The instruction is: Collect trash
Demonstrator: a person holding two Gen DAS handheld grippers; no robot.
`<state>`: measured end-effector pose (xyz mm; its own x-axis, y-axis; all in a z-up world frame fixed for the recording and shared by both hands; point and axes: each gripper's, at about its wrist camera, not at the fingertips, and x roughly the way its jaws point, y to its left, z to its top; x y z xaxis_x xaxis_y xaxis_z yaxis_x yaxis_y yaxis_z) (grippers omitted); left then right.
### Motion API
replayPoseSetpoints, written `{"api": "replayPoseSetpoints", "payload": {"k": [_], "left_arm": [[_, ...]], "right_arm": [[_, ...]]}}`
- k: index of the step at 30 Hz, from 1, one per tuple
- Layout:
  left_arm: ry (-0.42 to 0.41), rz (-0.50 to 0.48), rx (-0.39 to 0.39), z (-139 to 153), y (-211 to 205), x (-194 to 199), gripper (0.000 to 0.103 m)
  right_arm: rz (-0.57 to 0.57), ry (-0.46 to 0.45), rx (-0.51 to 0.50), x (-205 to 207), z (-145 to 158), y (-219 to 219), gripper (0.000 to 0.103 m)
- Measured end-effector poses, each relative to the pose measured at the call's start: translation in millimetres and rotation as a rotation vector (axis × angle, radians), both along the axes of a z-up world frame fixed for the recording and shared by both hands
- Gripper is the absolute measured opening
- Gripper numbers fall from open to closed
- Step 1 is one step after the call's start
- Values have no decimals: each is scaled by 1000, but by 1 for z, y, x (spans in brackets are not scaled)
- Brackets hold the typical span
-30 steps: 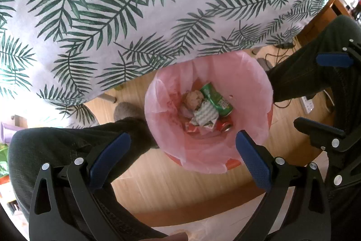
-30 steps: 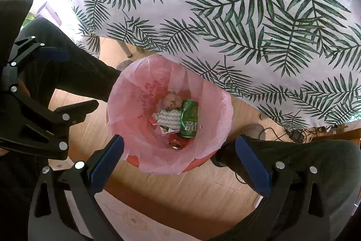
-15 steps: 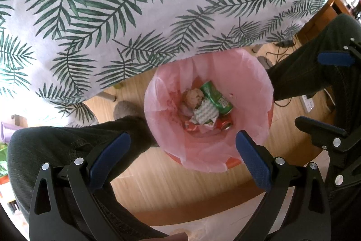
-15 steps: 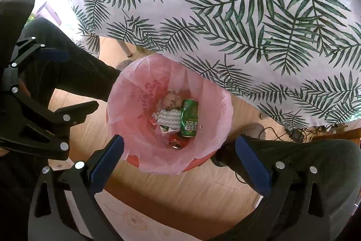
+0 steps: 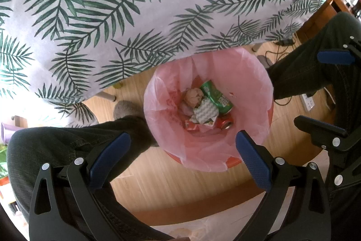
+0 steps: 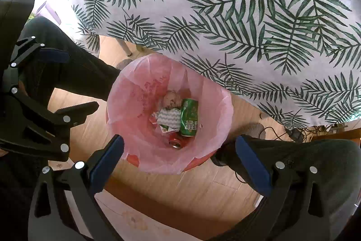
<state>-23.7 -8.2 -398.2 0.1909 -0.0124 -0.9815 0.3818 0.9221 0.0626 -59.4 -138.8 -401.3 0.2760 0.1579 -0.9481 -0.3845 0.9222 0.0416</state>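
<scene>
My left claw (image 5: 182, 143) hangs with its jaws wide apart and nothing between them; my right claw (image 6: 180, 147) is likewise spread and empty. Both look down into the trash bin (image 5: 259, 87), lined with a pink bag (image 6: 209, 92), standing on the wooden floor (image 5: 180, 184) beside the palm-print cloth (image 6: 225, 3) draped off the worktop. At the bin's bottom I see a green can (image 6: 189, 118), a crumpled paper ball (image 6: 171, 98) at its 10 o'clock, a wavy-patterned wrapper (image 6: 169, 119) touching the can, and a red can (image 6: 176, 142) at 6 o'clock. Dark-trousered legs (image 5: 67, 141) flank the bin.
</scene>
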Motion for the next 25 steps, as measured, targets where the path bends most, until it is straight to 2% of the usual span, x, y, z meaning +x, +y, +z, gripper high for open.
{"api": "replayPoseSetpoints", "payload": {"k": [25], "left_arm": [[8,1,-8,-2,2,0,97]], "right_arm": [[0,6,-2,0,-1,-1,98]]}}
